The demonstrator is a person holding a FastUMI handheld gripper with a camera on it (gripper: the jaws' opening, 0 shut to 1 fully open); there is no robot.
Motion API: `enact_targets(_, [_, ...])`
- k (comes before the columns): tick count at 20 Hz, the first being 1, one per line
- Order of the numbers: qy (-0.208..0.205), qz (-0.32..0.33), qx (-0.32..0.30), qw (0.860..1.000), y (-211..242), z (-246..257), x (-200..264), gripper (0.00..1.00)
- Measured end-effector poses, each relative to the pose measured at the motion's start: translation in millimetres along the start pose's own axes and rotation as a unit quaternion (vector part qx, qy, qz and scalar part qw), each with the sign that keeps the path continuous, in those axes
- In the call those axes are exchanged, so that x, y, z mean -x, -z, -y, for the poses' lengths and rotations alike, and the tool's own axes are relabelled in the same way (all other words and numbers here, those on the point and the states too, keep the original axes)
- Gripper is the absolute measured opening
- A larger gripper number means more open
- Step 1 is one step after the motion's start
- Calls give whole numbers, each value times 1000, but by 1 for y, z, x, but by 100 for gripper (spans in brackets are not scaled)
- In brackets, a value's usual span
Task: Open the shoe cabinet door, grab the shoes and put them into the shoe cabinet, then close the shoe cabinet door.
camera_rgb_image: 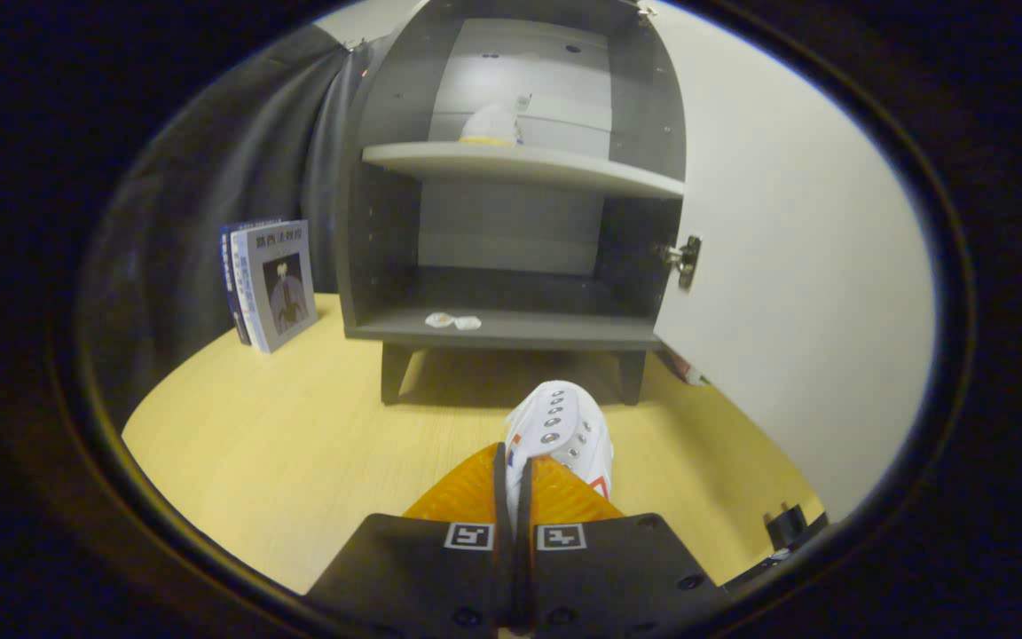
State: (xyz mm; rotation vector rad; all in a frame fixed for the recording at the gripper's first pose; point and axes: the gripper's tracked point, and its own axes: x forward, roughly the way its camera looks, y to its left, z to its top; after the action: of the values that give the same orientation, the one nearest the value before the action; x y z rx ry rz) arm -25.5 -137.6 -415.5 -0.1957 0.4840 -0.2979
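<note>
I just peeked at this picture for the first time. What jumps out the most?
The white shoe grabs the eye first, pinched between the orange fingers of the gripper, just above the yellow wooden floor. Right beyond it stands the grey shoe cabinet with its big white door swung open to one side. Another shoe already sits on the upper shelf.

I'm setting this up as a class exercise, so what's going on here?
The hand-held gripper is shut on a white shoe, holding it above the wooden floor in front of the shoe cabinet. The cabinet door stands open. Something pale already sits on the upper shelf, and books stand beside the cabinet.
</note>
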Motion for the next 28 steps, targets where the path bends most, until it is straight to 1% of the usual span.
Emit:
enact_targets(10, [4,108,-14,994,-173,35,29,3])
enact_targets(15, [7,145,-5,989,-235,41,30,3])
enact_targets(21, [-5,170,18,985,-298,37,-9,3])
enact_targets(24, [-21,177,25,984,-328,31,-35,3])
enact_targets(28, [-28,183,41,982,-355,28,-73,4])
